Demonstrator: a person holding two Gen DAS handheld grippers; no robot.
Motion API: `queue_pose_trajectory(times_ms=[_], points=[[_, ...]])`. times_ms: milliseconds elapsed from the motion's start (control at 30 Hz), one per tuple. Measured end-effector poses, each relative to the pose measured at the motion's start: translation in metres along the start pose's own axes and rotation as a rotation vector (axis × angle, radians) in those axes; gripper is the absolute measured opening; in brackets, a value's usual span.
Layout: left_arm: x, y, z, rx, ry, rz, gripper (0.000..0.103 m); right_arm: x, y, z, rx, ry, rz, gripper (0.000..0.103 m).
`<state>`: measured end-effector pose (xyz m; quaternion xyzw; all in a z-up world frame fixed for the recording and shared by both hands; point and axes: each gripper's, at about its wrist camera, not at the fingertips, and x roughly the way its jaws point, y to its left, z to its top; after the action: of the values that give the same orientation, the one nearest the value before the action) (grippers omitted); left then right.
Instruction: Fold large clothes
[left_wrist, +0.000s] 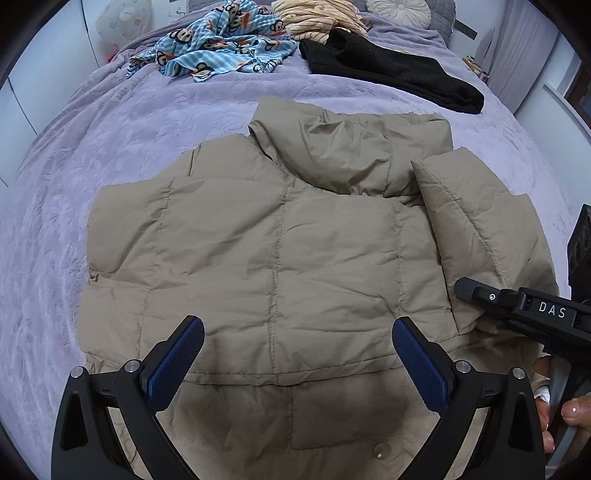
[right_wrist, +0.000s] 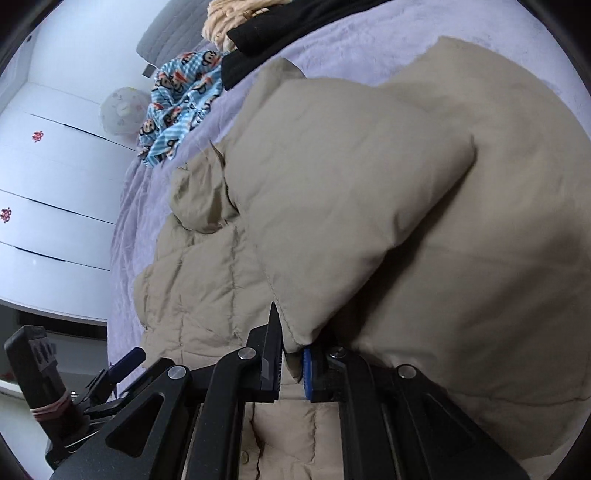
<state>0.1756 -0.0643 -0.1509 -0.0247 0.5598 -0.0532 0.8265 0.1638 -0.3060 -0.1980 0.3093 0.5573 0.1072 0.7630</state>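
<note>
A tan quilted puffer jacket (left_wrist: 277, 240) lies back-up on a purple bedspread (left_wrist: 110, 129), its hood (left_wrist: 332, 147) at the far end. My left gripper (left_wrist: 297, 328) hovers open over the jacket's near hem with nothing between its blue pads. The right sleeve (left_wrist: 480, 221) is folded in over the jacket's right side. My right gripper (left_wrist: 463, 290) comes in from the right, shut on that sleeve's edge. In the right wrist view the sleeve (right_wrist: 351, 184) fills the frame and its seam is pinched in the right gripper (right_wrist: 291, 354). The left gripper (right_wrist: 127, 360) shows at lower left there.
At the bed's far end lie a blue monkey-print cloth (left_wrist: 221, 48), a beige striped garment (left_wrist: 317, 18) and a black garment (left_wrist: 388, 77). A round cushion (left_wrist: 399, 11) sits behind them. White wardrobe doors (right_wrist: 55, 184) stand beside the bed. A person's fingers (left_wrist: 569, 410) show at lower right.
</note>
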Motion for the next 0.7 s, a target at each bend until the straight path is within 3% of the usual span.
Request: queue_pose_trajectory(times_ms=[67,133,167,200,300,467,533,567,600,700], points=[[-0.001,0.001,0.001,-0.007,-0.004,-0.015,0.102,-0.001,0.001,-0.001,0.000,0.006,-0.008,0.014],[-0.002,0.000,0.002,-0.007,-0.013,-0.033,0.102,-0.006,0.003,-0.002,-0.009,0.001,0.006,0.033],[-0.002,0.000,0.003,-0.006,-0.017,-0.041,0.102,-0.011,0.004,-0.003,-0.013,-0.008,0.018,0.053],[-0.003,0.000,0.004,-0.006,-0.020,-0.049,0.102,-0.018,0.006,-0.003,-0.016,-0.023,0.031,0.062],[-0.002,0.002,0.008,-0.020,-0.025,-0.100,0.102,-0.040,0.005,-0.007,0.008,-0.082,0.063,0.062],[0.001,0.016,0.016,-0.082,-0.029,-0.194,0.102,-0.060,-0.026,-0.005,0.204,-0.184,0.132,0.062],[0.002,0.026,0.018,-0.117,-0.029,-0.216,0.102,-0.063,-0.034,0.002,0.263,-0.223,0.157,0.044],[0.002,0.033,0.018,-0.140,-0.030,-0.236,0.102,-0.062,-0.032,0.007,0.268,-0.240,0.148,0.021],[0.002,0.040,0.019,-0.165,-0.028,-0.259,0.102,-0.061,-0.028,0.011,0.252,-0.252,0.140,0.016],[0.003,0.060,0.020,-0.227,-0.028,-0.347,0.102,-0.052,0.004,0.019,0.125,-0.243,0.132,0.015]])
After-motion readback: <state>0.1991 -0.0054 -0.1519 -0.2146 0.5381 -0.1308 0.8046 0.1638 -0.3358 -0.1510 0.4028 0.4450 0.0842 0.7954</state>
